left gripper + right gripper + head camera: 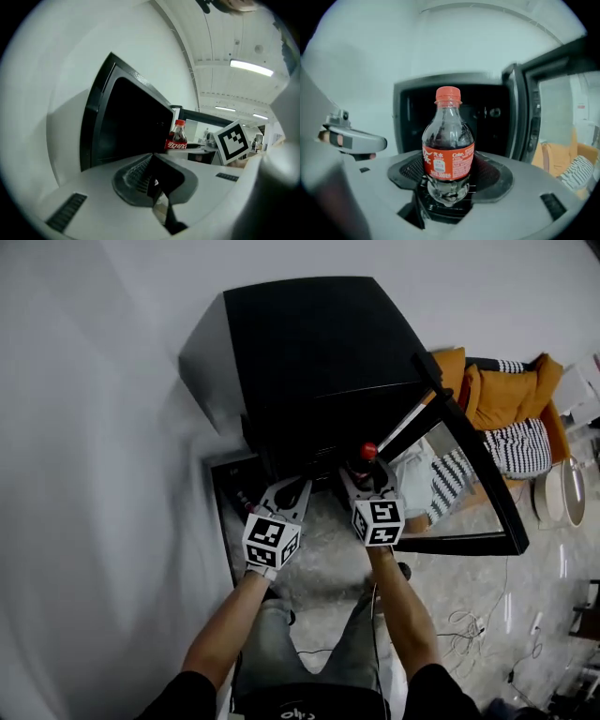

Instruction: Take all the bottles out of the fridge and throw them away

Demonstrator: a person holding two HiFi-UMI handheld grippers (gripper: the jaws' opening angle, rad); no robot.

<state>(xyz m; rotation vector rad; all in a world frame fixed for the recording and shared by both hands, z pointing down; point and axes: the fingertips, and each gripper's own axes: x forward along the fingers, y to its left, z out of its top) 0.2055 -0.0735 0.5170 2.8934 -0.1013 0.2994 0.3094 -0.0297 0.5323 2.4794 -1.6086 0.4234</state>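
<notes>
At far left, wall (84, 446): a plain white surface is being shown behind and beside the fridge.
Left gripper (286, 486) (152, 161): the jaws are being held closed, pad against pad, with nothing between them. The tool is being carried in front of the fridge, to the left of the right gripper and apart from it.
Left marker cube (272, 542): its patterned faces are being presented to the head camera.
Fridge (319, 343) (126, 122) (412, 122): a black cabinet is being viewed from above. It is standing against the wall with its front open and its interior dark.
Bottle (368, 452) (177, 137) (448, 145): a small bottle with a red cap, a red label and dark drink is being held upright just in front of the fridge's open front.
Right gripper (364, 476) (447, 190): the jaws are being held wide apart on the bottle's clear lower body. One pad is being pressed against each side, below the label.
Right marker cube (378, 521) (232, 140): it is being shown just below the bottle in the head view.
Door (469, 484) (529, 112): a black-framed glass panel is being shown swung open to the right of the fridge.
Orange cloth (497, 390): it is being shown draped beyond the door, beside a striped cushion (525, 446).
</notes>
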